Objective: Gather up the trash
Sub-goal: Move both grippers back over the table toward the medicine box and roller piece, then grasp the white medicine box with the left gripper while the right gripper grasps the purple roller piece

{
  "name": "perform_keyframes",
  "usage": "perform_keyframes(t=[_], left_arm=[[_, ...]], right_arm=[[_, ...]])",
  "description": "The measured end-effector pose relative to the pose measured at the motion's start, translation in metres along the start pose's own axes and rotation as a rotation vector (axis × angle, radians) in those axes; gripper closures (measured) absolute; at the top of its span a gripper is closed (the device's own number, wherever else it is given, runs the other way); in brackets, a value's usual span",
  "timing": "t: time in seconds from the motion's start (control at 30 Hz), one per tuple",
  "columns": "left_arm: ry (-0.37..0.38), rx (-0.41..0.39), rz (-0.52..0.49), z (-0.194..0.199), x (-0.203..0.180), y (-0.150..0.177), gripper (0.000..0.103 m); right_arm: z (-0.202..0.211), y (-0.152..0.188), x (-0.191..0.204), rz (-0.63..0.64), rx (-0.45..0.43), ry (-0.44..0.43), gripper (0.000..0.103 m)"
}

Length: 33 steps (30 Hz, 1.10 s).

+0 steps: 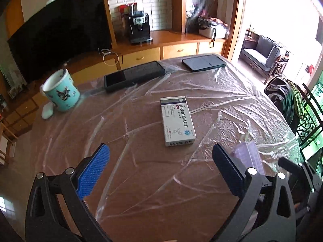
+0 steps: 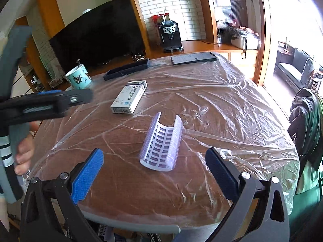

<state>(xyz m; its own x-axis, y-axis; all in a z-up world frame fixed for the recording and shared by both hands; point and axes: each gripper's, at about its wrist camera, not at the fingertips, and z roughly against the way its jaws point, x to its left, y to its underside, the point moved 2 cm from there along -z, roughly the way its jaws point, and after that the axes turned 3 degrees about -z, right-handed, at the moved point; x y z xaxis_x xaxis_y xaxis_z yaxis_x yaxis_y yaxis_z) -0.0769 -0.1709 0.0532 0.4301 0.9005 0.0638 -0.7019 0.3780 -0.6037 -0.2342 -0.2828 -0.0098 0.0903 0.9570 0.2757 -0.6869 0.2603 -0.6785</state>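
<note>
A curled, empty purple-and-white pill blister sheet (image 2: 162, 143) lies on the plastic-covered round table (image 2: 212, 109), just ahead of my open right gripper (image 2: 154, 159). It shows partly behind the right finger in the left wrist view (image 1: 249, 157). A white medicine box (image 1: 177, 121) lies at the table's middle, just ahead of my open left gripper (image 1: 161, 157); it also shows in the right wrist view (image 2: 129, 97). The left gripper (image 2: 50, 102) appears blurred at the left of the right wrist view. Both grippers are empty.
A teal mug (image 1: 61, 92) with a small white object (image 1: 47, 111) beside it stands at the table's far left. A dark case (image 1: 133, 75) and a phone (image 1: 203, 62) lie at the far edge. A chair with clothes (image 1: 286, 98) stands to the right.
</note>
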Motion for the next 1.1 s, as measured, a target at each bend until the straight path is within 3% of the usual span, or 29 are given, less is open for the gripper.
perform_keyframes(t=[0.47,0.83,1.0,1.1], left_arm=[[0.007,0.125,0.024,-0.077,-0.017,-0.023,0.001],[-0.022,0.125,0.010,-0.097,-0.018,-0.031,0.002],[-0.024,0.138,-0.007,-0.102,-0.019,-0.033,0.022],[-0.020,0.131,-0.009,-0.103,-0.019,-0.035,0.025]], right_arm=[[-0.032,-0.006,0.002,-0.035,0.059,0.012,0.008],[-0.045,-0.010,0.004,-0.027,0.061,0.037,0.021],[-0.047,-0.010,0.004,-0.024,0.062,0.041,0.026],[-0.048,-0.009,0.005,-0.016,0.059,0.043,0.027]])
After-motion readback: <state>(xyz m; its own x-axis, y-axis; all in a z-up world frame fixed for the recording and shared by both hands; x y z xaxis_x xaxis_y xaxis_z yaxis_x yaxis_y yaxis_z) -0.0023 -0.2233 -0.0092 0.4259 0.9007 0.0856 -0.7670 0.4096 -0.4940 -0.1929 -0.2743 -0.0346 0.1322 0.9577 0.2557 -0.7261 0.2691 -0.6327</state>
